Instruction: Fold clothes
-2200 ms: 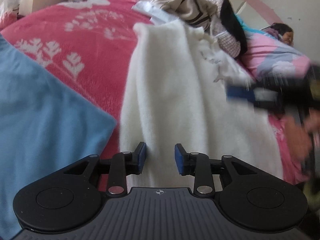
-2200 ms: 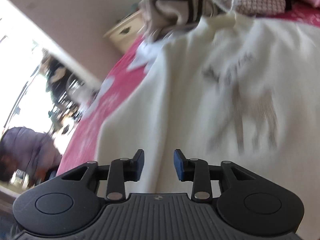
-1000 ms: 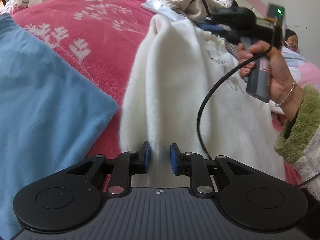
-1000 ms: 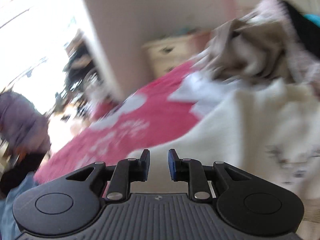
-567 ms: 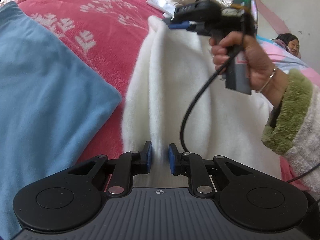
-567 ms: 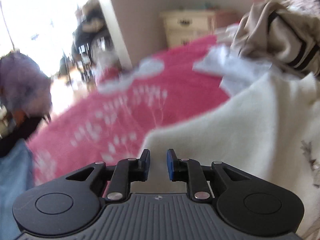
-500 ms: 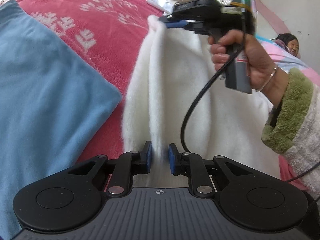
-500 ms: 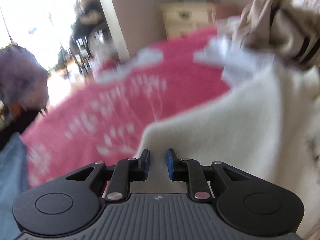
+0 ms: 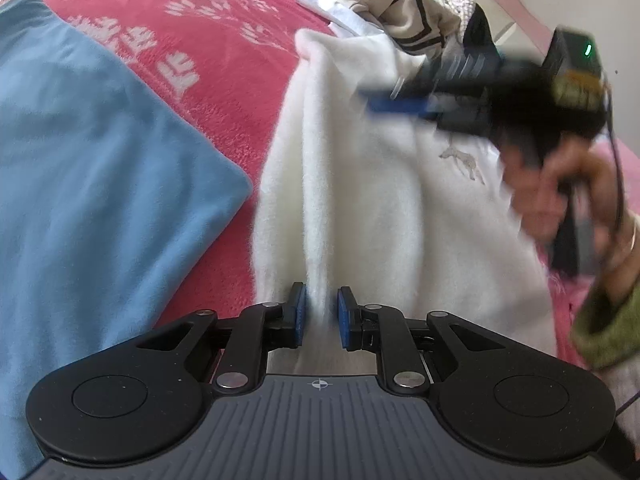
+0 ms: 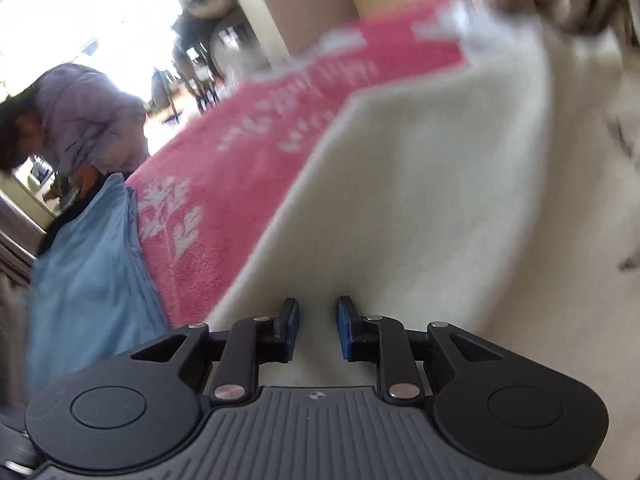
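Note:
A white fleece garment [image 9: 380,200] with a small deer print [image 9: 464,160] lies lengthwise on the pink bedspread [image 9: 224,60]. My left gripper [image 9: 319,312] is shut on a raised fold at its near edge. My right gripper [image 9: 400,106], blurred and held by a hand [image 9: 560,184], hovers over the garment's far half. In the right wrist view the right gripper [image 10: 318,320] has its jaws opening, a narrow gap between the blue pads. The white garment [image 10: 440,200] lies under them, and no cloth looks pinched.
A blue garment [image 9: 100,180] lies flat to the left on the bedspread [image 10: 248,168], also seen as the blue garment [image 10: 88,264]. A pile of beige and other clothes [image 9: 404,12] sits beyond the white one. A person [image 10: 80,112] stands past the bed's far side.
The right gripper has left the garment's far corner and swung right and down over it. The left gripper stays clamped on the same fold.

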A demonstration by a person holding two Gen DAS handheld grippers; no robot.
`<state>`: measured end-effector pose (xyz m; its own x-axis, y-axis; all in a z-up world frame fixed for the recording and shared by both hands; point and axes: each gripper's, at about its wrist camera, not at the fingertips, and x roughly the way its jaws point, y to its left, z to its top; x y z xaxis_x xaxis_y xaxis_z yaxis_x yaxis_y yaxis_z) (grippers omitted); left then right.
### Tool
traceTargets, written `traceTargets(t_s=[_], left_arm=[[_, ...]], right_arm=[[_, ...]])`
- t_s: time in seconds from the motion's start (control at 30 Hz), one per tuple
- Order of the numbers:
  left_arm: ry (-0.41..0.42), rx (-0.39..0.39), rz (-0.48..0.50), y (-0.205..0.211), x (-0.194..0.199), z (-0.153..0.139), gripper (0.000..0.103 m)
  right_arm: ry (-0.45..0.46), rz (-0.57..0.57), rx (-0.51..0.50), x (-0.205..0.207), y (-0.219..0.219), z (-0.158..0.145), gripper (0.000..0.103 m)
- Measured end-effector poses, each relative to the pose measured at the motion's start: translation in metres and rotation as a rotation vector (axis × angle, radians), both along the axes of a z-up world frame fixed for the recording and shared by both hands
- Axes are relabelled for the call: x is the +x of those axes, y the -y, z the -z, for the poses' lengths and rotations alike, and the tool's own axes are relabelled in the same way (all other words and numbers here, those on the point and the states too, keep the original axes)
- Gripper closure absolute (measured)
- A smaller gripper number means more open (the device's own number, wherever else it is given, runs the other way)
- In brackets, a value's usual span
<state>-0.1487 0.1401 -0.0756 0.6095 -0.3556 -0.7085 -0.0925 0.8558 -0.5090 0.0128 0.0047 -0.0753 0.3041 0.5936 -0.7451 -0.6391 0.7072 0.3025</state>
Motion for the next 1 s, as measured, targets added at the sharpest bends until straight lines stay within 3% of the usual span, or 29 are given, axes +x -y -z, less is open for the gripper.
traceTargets(t_s=[0.13, 0.27, 0.33, 0.43, 0.5, 0.53, 0.67, 0.87, 1.0], left_arm=[[0.000, 0.017, 0.003, -0.001, 0.003, -0.002, 0.086], [0.042, 0.097, 0.009, -0.009, -0.005, -0.021, 0.086], [0.059, 0.130, -0.003, -0.014, -0.009, -0.026, 0.086], [0.069, 0.148, -0.017, -0.014, -0.009, -0.030, 0.085], [0.071, 0.150, -0.018, -0.011, -0.005, -0.031, 0.085], [0.072, 0.151, -0.019, -0.010, -0.002, -0.032, 0.084], [0.133, 0.179, 0.001, 0.005, 0.009, -0.043, 0.079], [0.174, 0.189, 0.071, 0.028, 0.037, -0.048, 0.075], [0.197, 0.190, 0.132, 0.058, 0.067, -0.045, 0.071]], right_arm=[[-0.062, 0.072, 0.033, 0.003, 0.012, -0.021, 0.079], [-0.018, 0.024, 0.060, -0.038, 0.040, -0.052, 0.076], [-0.066, -0.026, 0.062, -0.059, 0.043, -0.046, 0.076], [-0.123, -0.042, -0.016, -0.082, 0.029, -0.007, 0.077], [-0.076, -0.031, 0.010, -0.088, 0.027, -0.006, 0.075], [-0.094, -0.013, 0.023, -0.085, 0.028, -0.010, 0.075], [-0.107, 0.145, 0.133, -0.062, 0.077, -0.046, 0.068], [-0.069, 0.612, 0.349, -0.026, 0.244, -0.103, 0.061], [0.003, 0.916, 0.382, -0.017, 0.357, -0.138, 0.055]])
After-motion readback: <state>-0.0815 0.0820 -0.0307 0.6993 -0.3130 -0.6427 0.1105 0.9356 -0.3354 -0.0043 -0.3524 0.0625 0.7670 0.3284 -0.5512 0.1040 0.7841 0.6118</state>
